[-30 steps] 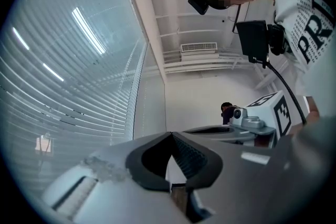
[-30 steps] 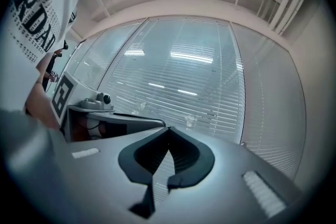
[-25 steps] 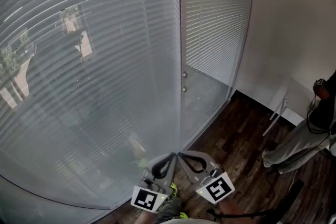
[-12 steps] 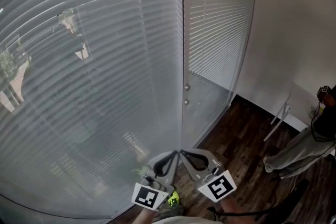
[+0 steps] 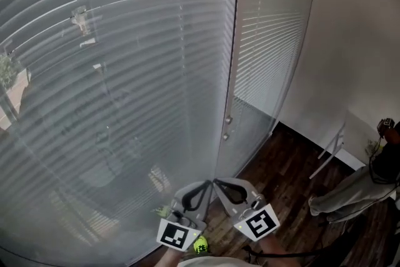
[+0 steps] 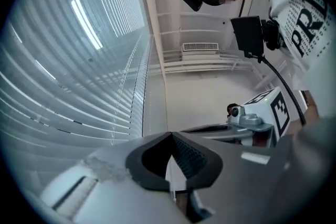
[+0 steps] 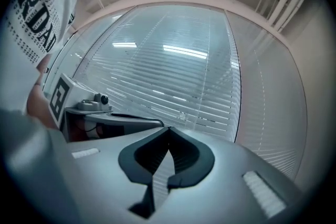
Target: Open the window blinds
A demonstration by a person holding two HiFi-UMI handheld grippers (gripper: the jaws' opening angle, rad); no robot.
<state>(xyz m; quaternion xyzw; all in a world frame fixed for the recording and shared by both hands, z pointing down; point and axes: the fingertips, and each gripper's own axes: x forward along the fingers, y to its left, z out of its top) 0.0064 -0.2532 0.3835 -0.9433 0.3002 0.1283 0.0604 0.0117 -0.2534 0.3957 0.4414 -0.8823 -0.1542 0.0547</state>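
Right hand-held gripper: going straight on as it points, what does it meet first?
Most likely the window blinds, dead ahead of the right hand-held gripper; nothing shows between, though depth is unclear.

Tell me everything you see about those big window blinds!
The window blinds are pale grey horizontal slats, let down over tall glass. A vertical frame splits them into a wide left section and a narrow right one, whose slats stop partway down. The slats are tilted nearly closed, so the outdoors shows only faintly through them. Two small knobs, probably cord ends, hang beside the frame.
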